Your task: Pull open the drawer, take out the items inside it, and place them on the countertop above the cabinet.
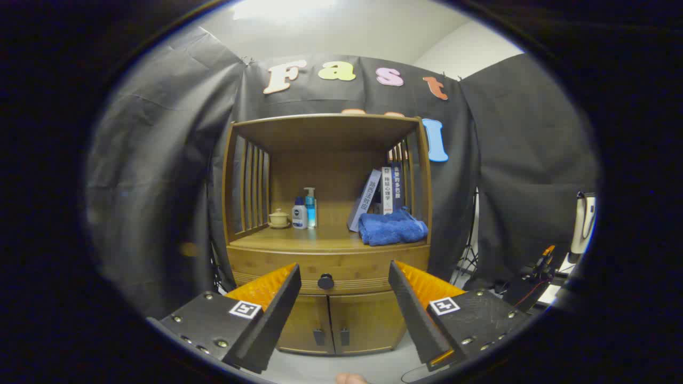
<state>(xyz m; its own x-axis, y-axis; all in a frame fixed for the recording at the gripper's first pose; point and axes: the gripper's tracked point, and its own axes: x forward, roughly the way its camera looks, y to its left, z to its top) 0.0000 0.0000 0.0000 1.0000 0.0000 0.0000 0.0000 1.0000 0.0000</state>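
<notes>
My hand-held gripper [344, 282] hangs released, fingers wide and grasping nothing, short of the cabinet [328, 234], whose drawer [328, 272] sits shut, its knob [325, 281] untouched below the front edge of the countertop [299, 241]; every step remains undone.

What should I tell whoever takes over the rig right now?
Claw: open, holding nothing, aimed at the cabinet from a short way off.
Drawer: shut, its knob seen between the fingers, not yet touched. What is inside cannot be seen.
Countertop: already carries a small cup, two bottles, books and a blue towel; bare wood in the middle front.
Done: nothing yet.
Left: close in on the knob, grip it, pull the drawer open, lift out the items and set them on the countertop.
</notes>
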